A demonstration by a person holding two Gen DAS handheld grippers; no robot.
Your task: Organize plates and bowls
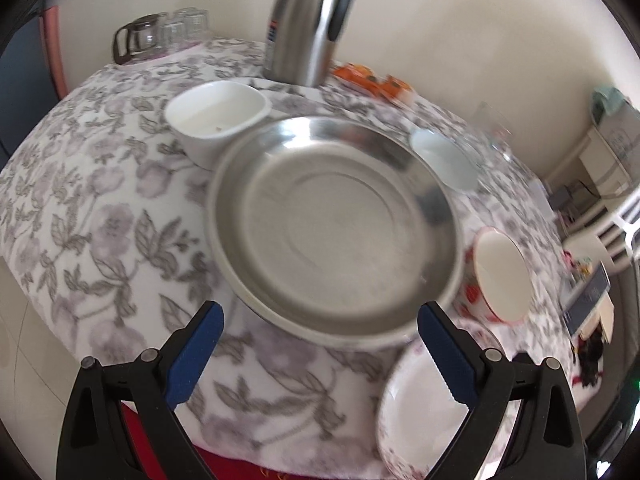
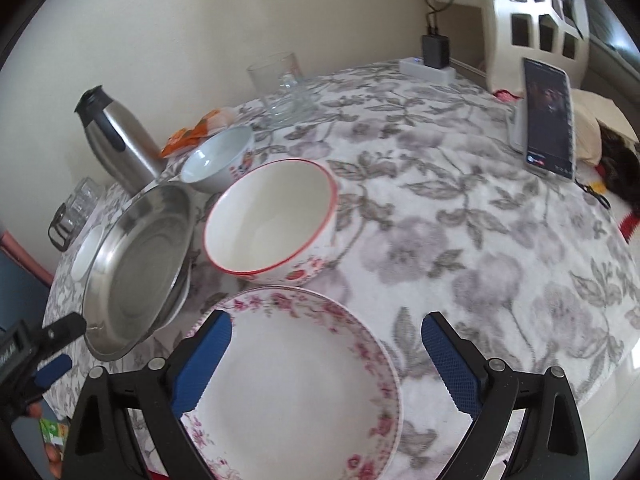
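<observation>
A steel plate (image 1: 332,224) (image 2: 140,268) rests on a white plate whose rim (image 1: 352,340) shows under its near edge. My left gripper (image 1: 320,344) (image 2: 74,342) stands open just short of that rim, with nothing between its pads. A plain white bowl (image 1: 216,116) sits behind the steel plate, and a small pale bowl (image 1: 444,158) (image 2: 218,160) to its right. A red-rimmed bowl (image 1: 500,272) (image 2: 272,216) stands beside a pink floral plate (image 2: 296,380) (image 1: 424,412). My right gripper (image 2: 326,352) hangs wide open over the floral plate, its pads apart from it.
The round table's floral cloth (image 2: 460,240) (image 1: 100,208) holds a steel thermos (image 1: 308,24) (image 2: 116,140), orange packets (image 1: 372,78), a glass mug (image 2: 280,80), a glass jug with glasses (image 1: 160,34), a propped phone (image 2: 548,120) and a charger (image 2: 434,52). The wall is close behind.
</observation>
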